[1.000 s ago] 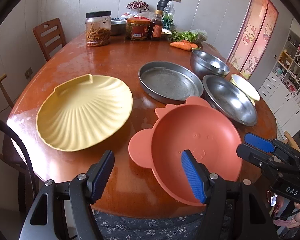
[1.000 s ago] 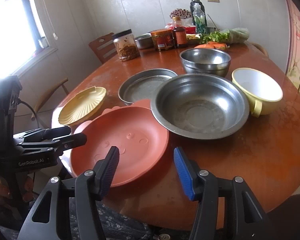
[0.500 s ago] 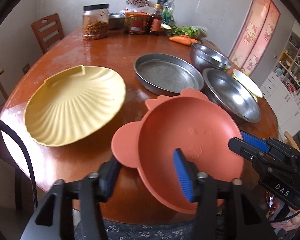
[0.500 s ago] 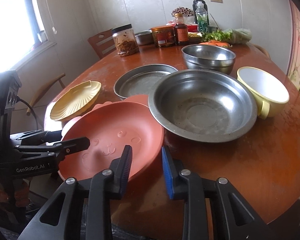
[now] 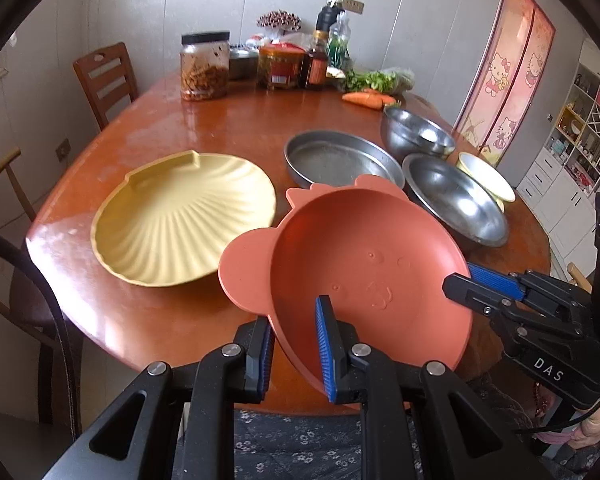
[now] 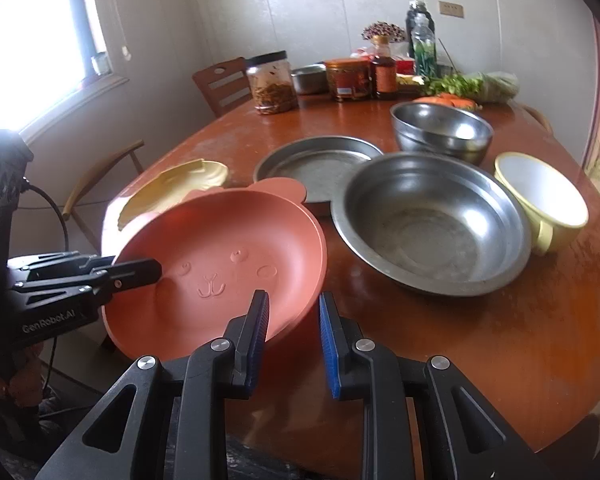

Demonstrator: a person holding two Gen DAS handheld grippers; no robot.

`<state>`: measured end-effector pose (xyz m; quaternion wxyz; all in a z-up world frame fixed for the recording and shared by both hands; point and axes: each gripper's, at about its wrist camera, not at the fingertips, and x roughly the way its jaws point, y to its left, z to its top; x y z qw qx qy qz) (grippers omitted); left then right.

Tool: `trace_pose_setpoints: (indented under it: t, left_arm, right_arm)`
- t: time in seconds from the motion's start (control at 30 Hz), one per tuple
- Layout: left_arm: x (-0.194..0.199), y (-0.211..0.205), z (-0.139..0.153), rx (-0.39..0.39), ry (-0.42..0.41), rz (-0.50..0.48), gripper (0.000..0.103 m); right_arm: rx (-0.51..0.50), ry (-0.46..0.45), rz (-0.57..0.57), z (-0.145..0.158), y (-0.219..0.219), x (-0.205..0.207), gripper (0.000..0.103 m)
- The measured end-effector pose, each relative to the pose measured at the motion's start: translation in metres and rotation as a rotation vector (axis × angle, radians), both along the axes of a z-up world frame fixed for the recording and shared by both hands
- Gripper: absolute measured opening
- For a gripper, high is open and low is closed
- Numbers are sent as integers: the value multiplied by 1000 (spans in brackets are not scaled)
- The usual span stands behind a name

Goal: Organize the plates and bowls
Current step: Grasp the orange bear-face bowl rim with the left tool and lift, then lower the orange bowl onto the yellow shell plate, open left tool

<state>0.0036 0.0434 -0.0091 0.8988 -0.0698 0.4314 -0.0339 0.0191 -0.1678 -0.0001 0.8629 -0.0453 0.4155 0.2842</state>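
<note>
Pink plate (image 5: 364,272) lifted; near rim hidden

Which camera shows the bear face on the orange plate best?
The right wrist view: the orange plate faces it with the bear face upright and clear. In the left wrist view the face sits sideways, faint.

I see home dining room: wooden tabletop (image 5: 228,120), chairs (image 5: 106,80), food jars (image 5: 204,66), cartoon-cat door (image 5: 504,76).
</note>
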Motion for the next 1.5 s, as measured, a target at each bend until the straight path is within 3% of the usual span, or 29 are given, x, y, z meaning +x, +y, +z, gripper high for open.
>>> trace_pose_setpoints:
  t: [0.43,0.83,1.17,1.5]
  left_arm:
    - [-9,40,29,11,-71,108,20]
    - [7,95,37,15,-100,231,20]
    - [35,124,19,17,-65,266,21]
    - [50,128,-5,1,-11,263,21]
  right_arm:
    - [15,-79,94,31,41,-2,26]
    - [27,-135,186,47,104,29,26]
    - [18,-103,206,28,139,57,27]
    - [-3,-37,194,-1,142,70,27]
